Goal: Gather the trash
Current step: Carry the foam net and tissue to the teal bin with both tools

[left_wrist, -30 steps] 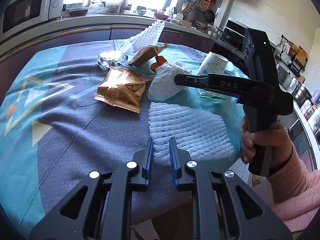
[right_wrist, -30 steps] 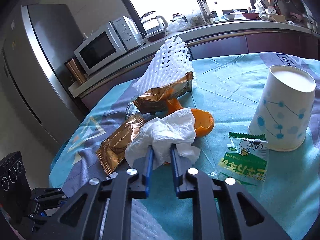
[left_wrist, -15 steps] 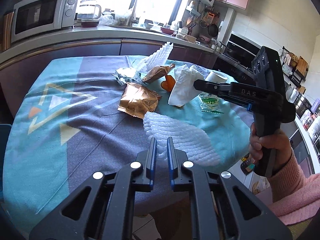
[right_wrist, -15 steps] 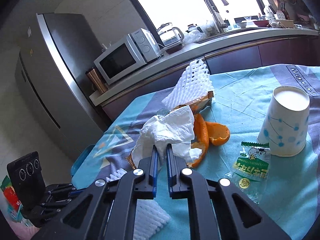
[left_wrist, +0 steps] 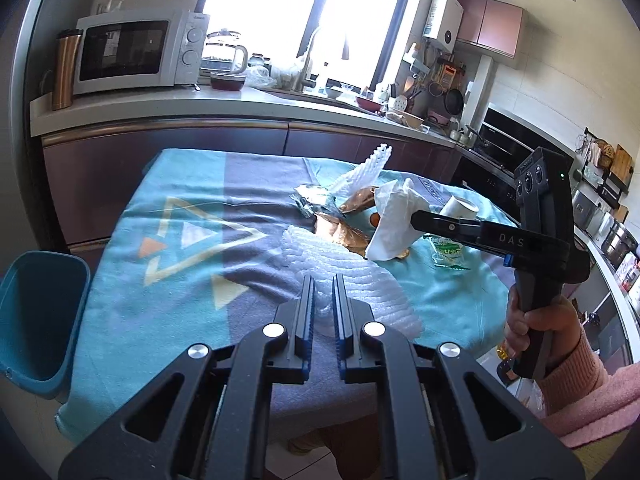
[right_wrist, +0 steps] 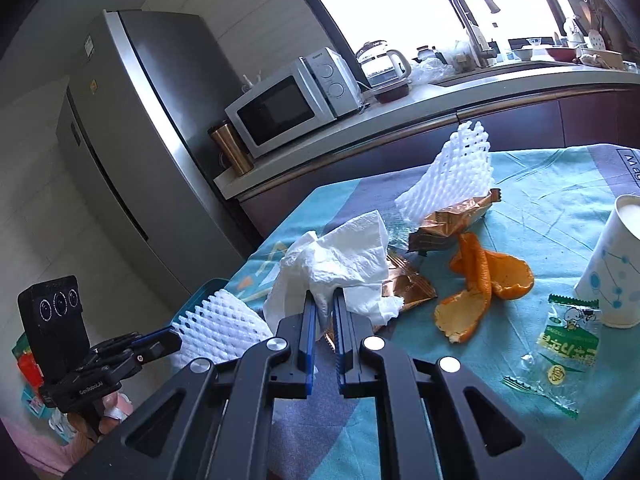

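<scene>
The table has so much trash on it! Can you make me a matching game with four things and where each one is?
Things:
1. tissue
2. foam net
3. orange peel
4. paper cup

Places:
A. lying on the tablecloth, touched by no gripper
B. standing upright by the table's edge
C. pinched in the right hand-held gripper
D. pinched in the left hand-held gripper

Pairs: 1-C, 2-D, 3-A, 4-B

The paper cup [right_wrist: 612,264] is cut off by the right edge (only its left side shows). The blue bin [left_wrist: 38,320] is cropped at the left edge.
</scene>
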The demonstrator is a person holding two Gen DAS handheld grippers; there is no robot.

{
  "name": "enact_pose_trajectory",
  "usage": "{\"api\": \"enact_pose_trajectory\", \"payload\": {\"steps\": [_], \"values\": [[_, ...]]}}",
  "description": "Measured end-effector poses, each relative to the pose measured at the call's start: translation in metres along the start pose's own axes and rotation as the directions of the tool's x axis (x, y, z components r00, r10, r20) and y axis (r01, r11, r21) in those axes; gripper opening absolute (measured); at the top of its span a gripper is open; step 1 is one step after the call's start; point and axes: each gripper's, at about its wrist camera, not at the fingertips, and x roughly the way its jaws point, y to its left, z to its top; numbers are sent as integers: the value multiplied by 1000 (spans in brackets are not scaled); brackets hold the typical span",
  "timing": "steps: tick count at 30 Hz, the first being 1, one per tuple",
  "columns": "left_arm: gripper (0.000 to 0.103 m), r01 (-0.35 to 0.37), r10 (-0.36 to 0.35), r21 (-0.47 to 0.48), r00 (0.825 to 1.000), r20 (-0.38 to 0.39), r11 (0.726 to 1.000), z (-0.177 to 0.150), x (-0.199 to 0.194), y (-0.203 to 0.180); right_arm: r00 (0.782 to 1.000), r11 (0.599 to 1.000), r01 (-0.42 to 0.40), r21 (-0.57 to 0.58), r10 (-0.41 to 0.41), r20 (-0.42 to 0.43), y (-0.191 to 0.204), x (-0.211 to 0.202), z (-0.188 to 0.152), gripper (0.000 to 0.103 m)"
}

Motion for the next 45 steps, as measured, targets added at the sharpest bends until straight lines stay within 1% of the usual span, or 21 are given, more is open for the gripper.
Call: {"api": "enact_pose_trajectory", "payload": {"steps": [8,15,20,28,34,43,45], "values": [[9,-84,87,-50,995,52,995,6,-28,29,999,999,-38,-32,38,-17,15,13,4,7],[9,-151,158,-94,985,74,984,5,-47,52,997,995,-75,-66,73,-38,33,27,7,7],[9,-192,203,-120,975,89,974,4,-62,65,992,988,-118,-95,112,-62,51,42,9,7],[9,-263,283,-160,952,118,951,2,-90,88,978,972,-187,-140,172,-116,81,69,10,7],[9,-314,341,-197,932,124,929,-2,-108,106,966,958,-233,-168,208,-151,105,89,10,7],[9,-395,432,-238,893,129,887,-6,-131,131,947,936,-292,-197,254,-199,136,119,9,7],[9,-405,445,-250,887,126,879,-7,-134,137,942,933,-302,-194,261,-209,140,127,11,7]]}}
